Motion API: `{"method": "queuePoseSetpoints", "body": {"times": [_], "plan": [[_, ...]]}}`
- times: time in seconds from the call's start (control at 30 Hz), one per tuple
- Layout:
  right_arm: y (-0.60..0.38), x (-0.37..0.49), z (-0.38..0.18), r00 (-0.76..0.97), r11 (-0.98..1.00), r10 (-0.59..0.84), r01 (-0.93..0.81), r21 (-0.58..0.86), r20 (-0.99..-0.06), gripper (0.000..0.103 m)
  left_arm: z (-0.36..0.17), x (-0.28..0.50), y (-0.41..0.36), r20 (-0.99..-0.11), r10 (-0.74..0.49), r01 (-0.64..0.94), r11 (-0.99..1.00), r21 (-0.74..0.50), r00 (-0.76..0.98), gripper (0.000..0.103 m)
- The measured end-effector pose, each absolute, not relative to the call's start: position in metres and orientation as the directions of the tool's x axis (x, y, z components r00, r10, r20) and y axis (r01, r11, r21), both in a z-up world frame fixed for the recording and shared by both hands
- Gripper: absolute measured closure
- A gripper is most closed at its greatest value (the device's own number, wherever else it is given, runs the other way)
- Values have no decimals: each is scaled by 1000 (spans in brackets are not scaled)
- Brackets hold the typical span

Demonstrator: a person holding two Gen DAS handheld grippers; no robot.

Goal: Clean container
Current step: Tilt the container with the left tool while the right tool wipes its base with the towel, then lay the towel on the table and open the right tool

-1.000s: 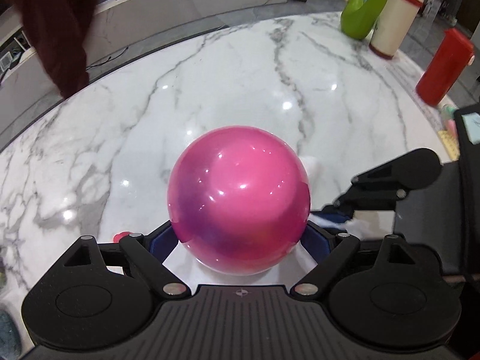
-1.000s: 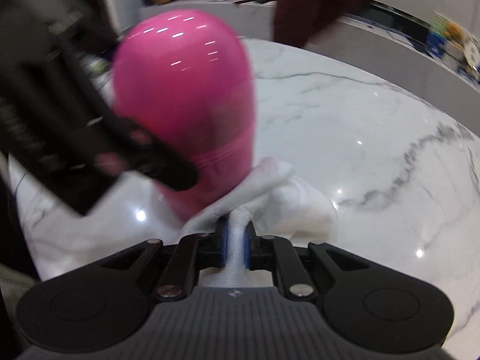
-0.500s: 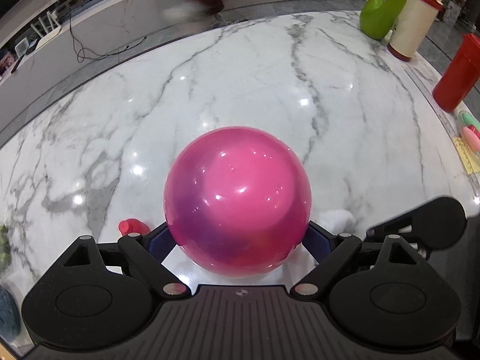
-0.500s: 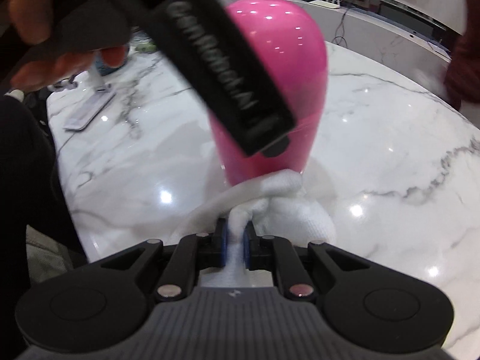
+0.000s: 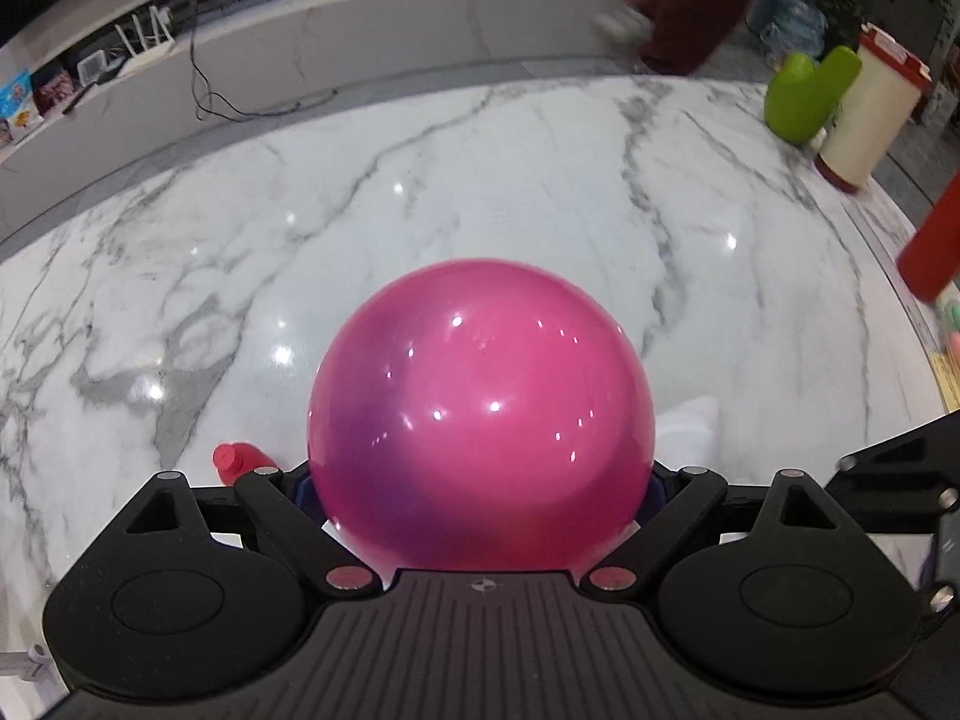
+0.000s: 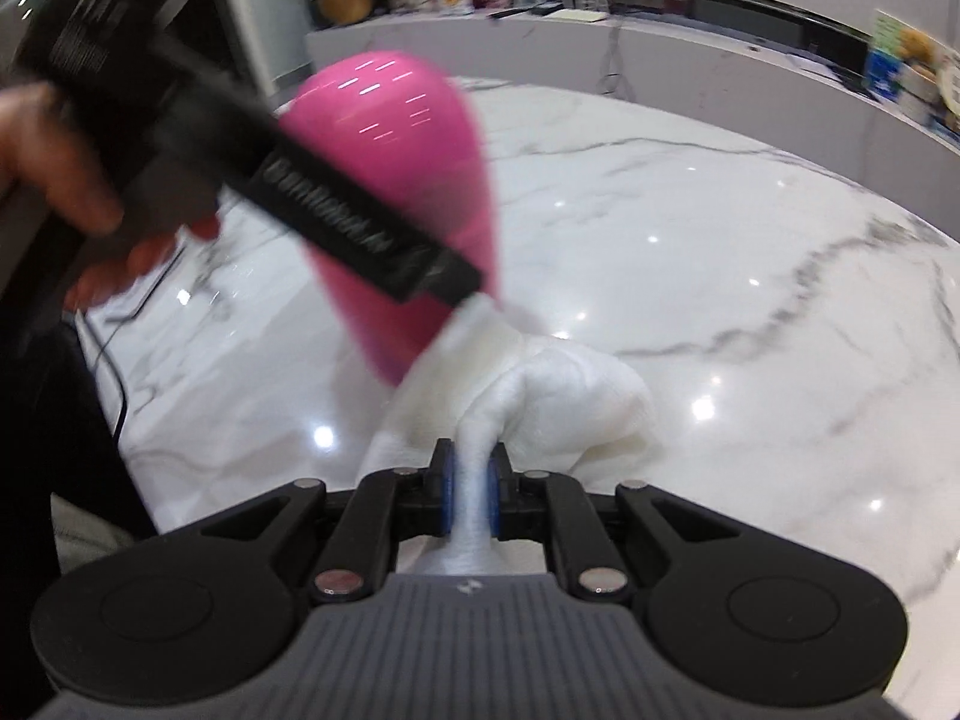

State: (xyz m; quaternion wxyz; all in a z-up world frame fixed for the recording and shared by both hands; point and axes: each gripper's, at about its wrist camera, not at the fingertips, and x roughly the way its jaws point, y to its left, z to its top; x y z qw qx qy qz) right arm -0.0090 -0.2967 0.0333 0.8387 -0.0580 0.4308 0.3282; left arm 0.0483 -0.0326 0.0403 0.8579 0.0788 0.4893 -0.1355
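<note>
While the left claw (image 5: 480,480) gripped it wide, the pink container (image 5: 480,414) stood tilted, dome up, over the marble desk (image 5: 480,180); the right claw (image 6: 471,495) pinched a white cloth (image 6: 564,390).

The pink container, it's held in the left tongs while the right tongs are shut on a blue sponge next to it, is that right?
Not quite. The right tongs are shut on a white cloth, not a blue sponge, as the right wrist view shows; only the pads are blue. The rest stands: the left tongs hold the pink container, and the cloth is beside it.

A glossy white marble table (image 5: 420,192) mirrors ceiling lights; a curved pale counter (image 5: 360,42) stands behind.
</note>
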Motion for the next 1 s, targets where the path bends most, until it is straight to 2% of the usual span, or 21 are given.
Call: {"method": "queuePoseSetpoints", "body": {"times": [0.3,0.53,0.7,1.0], "plan": [[-317,7,32,490,848,464,-487,209,-738,91,57,44,-31,-822,-139,297,954,39,553,14],[-326,46,24,618,918,394,-299,260,-681,91,81,71,-34,-814,-141,299,953,43,564,14],[-339,69,19,681,936,346,-198,292,-645,91,70,99,-39,-824,-136,287,957,33,549,14],[-329,97,2,717,956,288,-179,232,-635,91,46,130,-39,-835,-134,270,963,18,534,14]]}}
